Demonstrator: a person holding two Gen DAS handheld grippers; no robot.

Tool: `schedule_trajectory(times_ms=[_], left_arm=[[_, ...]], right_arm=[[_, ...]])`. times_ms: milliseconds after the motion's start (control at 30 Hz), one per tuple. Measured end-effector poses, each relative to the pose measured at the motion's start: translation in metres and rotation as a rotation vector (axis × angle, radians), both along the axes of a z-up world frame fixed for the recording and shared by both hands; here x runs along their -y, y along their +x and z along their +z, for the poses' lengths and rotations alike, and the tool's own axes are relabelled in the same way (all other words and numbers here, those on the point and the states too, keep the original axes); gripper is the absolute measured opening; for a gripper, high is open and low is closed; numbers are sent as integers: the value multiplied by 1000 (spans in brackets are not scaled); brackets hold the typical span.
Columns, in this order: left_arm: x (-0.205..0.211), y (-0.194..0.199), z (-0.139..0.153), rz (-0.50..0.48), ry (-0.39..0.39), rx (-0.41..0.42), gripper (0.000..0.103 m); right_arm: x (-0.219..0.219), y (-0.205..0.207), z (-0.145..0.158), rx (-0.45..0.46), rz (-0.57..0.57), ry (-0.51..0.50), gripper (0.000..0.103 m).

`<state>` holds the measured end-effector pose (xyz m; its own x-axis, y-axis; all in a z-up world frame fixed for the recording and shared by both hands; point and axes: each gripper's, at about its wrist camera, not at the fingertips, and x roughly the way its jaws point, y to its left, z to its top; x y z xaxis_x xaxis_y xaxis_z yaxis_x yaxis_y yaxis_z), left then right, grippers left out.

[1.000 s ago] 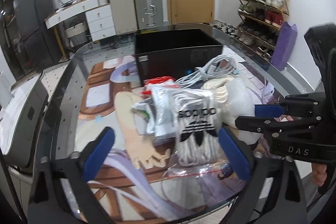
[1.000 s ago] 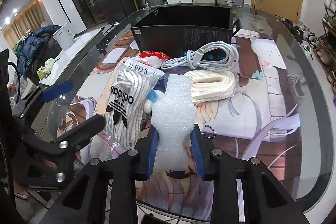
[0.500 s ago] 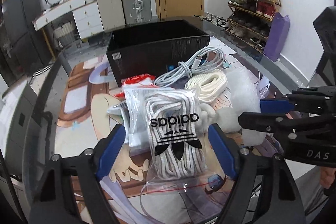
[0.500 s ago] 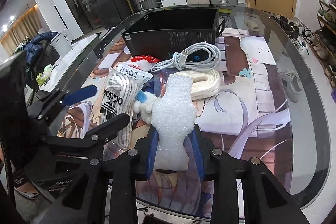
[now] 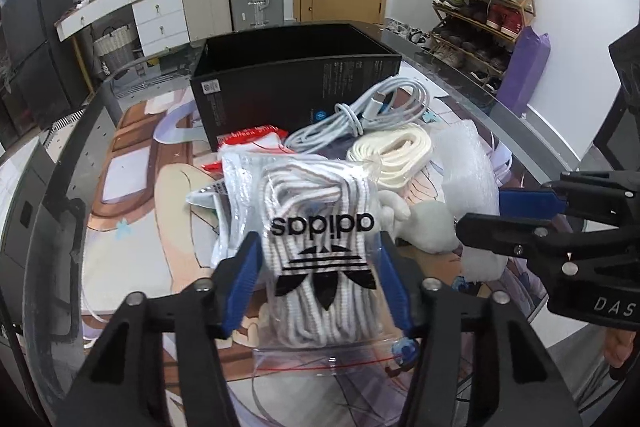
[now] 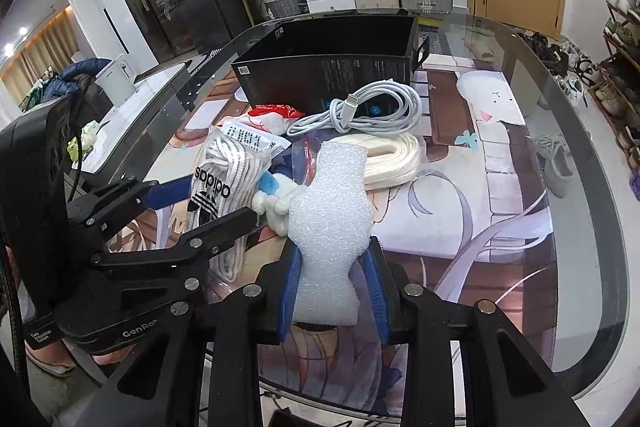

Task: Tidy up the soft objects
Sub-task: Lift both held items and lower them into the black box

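Note:
My left gripper (image 5: pixel 316 279) is shut on a clear adidas bag of white laces (image 5: pixel 320 239); its blue pads press both sides of the bag. The bag also shows in the right wrist view (image 6: pixel 218 179). My right gripper (image 6: pixel 332 287) is shut on a white foam piece (image 6: pixel 332 215) and holds it above the table. The foam shows in the left wrist view (image 5: pixel 468 171). A black open box (image 5: pixel 296 83) stands behind the pile, also seen in the right wrist view (image 6: pixel 332 67).
A coiled white cable (image 6: pixel 360 111), a cream strap bundle (image 6: pixel 388 159), a white plush toy (image 6: pixel 276 203), and a red-and-white packet (image 6: pixel 276 115) lie before the box on the glass table (image 6: pixel 520 187). A shoe rack (image 5: pixel 480 7) stands right.
My left gripper has closed in on the adidas bag, from wide open around it to pressing its sides. The right gripper keeps holding the foam piece, raised slightly.

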<state>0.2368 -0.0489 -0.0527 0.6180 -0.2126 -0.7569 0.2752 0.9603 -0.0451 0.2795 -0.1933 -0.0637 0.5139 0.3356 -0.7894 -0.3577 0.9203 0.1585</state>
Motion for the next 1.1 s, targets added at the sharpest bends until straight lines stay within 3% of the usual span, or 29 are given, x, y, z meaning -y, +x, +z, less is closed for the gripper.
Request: schedule_trajectory(times_ms=[333, 567, 833, 1100], left_arm=[[-4, -4, 7, 13, 35, 18, 35], [-8, -8, 23, 3, 29, 38, 32], [-8, -6, 55, -25, 18, 74, 32], [-37, 41, 102, 31, -50, 183, 32]], right_arm=[[-3, -3, 1, -1, 21, 0, 32], [-5, -9, 12, 37, 32, 2, 32], [-7, -6, 53, 152, 21, 1, 32], [-7, 27, 115, 299, 1, 28, 32]])
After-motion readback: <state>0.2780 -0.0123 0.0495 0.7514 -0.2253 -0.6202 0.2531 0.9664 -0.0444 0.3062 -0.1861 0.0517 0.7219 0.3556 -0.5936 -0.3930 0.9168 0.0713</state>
